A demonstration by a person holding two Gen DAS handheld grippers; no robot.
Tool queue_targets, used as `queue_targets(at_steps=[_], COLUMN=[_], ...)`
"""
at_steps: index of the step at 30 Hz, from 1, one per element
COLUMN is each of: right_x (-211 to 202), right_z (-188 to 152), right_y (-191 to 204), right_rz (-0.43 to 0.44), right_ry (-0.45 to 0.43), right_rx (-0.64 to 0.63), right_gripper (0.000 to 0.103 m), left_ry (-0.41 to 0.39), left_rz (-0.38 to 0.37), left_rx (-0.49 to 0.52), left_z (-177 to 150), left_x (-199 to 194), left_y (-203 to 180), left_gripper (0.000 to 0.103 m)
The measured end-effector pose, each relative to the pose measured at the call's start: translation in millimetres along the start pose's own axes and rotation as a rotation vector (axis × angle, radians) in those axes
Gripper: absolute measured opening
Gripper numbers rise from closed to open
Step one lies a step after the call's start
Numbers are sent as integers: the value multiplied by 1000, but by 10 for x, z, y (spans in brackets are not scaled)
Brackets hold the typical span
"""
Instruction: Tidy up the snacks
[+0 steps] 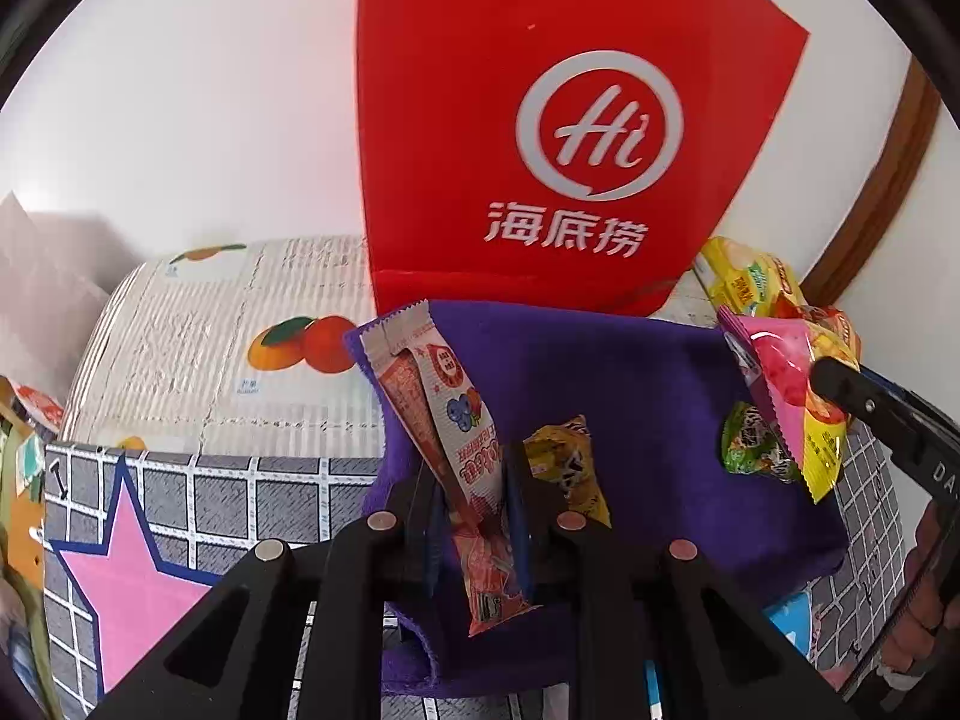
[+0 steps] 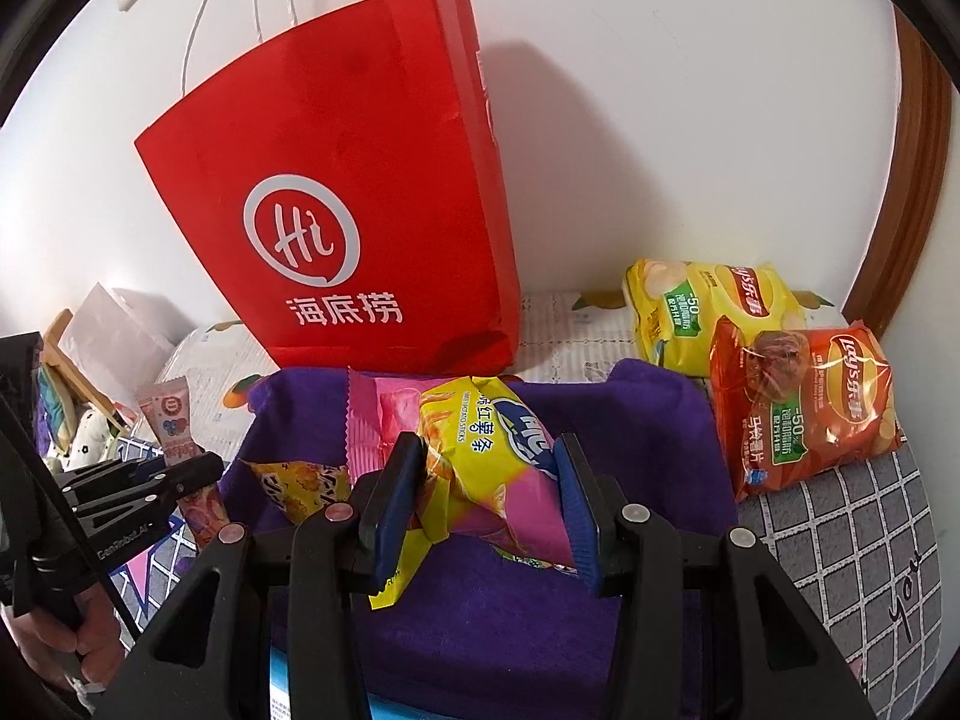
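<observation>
My left gripper (image 1: 468, 480) is shut on a long pink-and-white snack bar (image 1: 444, 414), held upright over the purple felt bin (image 1: 600, 348). A small yellow snack (image 1: 564, 468) and a green one (image 1: 753, 444) lie inside the bin. My right gripper (image 2: 489, 450) is shut on a pink-and-yellow sweet potato sticks bag (image 2: 480, 414), above the same bin (image 2: 660, 396). The right wrist view shows the left gripper (image 2: 201, 474) with its bar (image 2: 171, 414) at the left. In the left wrist view, the right gripper (image 1: 834, 384) and its bag (image 1: 786, 396) are at the right.
A red paper bag (image 2: 360, 210) stands against the wall behind the bin. A yellow chips bag (image 2: 708, 306) and an orange chips bag (image 2: 804, 402) lie to the right. A fruit-print mat (image 1: 240, 348) and a grey checked mat with a pink star (image 1: 138, 570) cover the surface.
</observation>
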State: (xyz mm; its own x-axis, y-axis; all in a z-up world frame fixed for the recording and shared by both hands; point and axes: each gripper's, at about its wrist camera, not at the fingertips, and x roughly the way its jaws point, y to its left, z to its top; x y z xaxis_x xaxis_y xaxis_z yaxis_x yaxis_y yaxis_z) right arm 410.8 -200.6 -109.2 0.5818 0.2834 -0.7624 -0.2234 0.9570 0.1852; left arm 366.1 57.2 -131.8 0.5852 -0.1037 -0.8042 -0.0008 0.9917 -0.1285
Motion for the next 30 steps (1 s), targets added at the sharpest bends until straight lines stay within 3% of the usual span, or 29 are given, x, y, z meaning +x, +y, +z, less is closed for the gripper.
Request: queue_targets(at_steps=[14,20,30], right_x=[91,225,395], right_z=[-61,-130,-228], right_y=[106,177,253], right_rz=[-4,12,-36], right_ry=[37,114,180], right_rx=[-35,-63,-110], right_gripper=[45,45,45], left_ry=[-8,-2,15], left_rz=[9,5,-1], left_rx=[-5,-4,3], left_z=[-7,-14,-39], left_x=[-9,6,70], left_y=[18,22,12], left_gripper=[18,18,18])
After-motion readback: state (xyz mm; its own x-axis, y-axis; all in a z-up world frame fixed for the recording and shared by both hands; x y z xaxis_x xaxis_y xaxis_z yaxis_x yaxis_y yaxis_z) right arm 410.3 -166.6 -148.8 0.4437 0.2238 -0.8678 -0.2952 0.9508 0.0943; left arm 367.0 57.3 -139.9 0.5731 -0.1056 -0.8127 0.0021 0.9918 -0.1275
